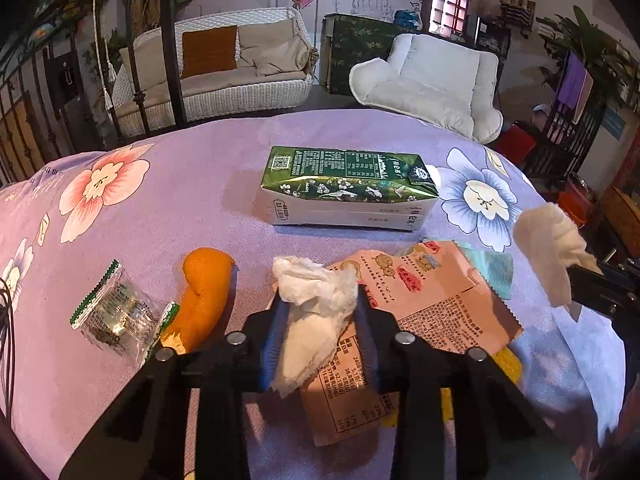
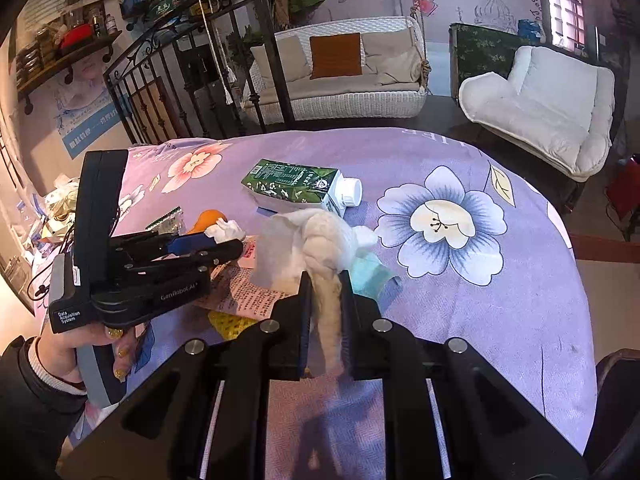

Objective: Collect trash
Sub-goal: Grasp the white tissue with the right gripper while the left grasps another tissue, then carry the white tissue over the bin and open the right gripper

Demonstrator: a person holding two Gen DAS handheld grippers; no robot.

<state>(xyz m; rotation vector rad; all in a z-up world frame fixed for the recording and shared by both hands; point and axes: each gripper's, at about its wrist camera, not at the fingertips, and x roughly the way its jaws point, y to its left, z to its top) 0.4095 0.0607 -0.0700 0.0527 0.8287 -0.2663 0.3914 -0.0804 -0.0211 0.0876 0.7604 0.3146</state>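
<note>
Left wrist view: the left gripper (image 1: pixel 320 300) has its two fingers pressed onto a crumpled white tissue (image 1: pixel 316 312), which bulges out above the fingertips and hangs down between the blue pads. Under and just to the right of this gripper lies a pink wrapper (image 1: pixel 424 300) with printed text, flat on the purple flowered cloth (image 1: pixel 224 184). A yellow thing (image 1: pixel 508 364) shows from under the right edge of the wrapper; what it is I cannot tell. Just to the left of the gripper lies a piece of orange peel (image 1: pixel 206 296), and farther left, close beside the peel, a small clear packet with green edges (image 1: pixel 116 312). Ahead of the gripper, apart from it, a green drink carton (image 1: pixel 348 188) lies on its side. Right wrist view: the right gripper (image 2: pixel 325 280) is pinching a second white tissue (image 2: pixel 320 248), a longer twisted wad that runs down between the two fingers and spreads out above them. To the left of this gripper a person's hand (image 2: pixel 80 348) in a dark sleeve holds the left gripper. Just ahead and slightly right of the right gripper a teal scrap (image 2: pixel 372 276) lies on the cloth, and the carton with its white cap (image 2: pixel 352 192) lies beyond it.
</note>
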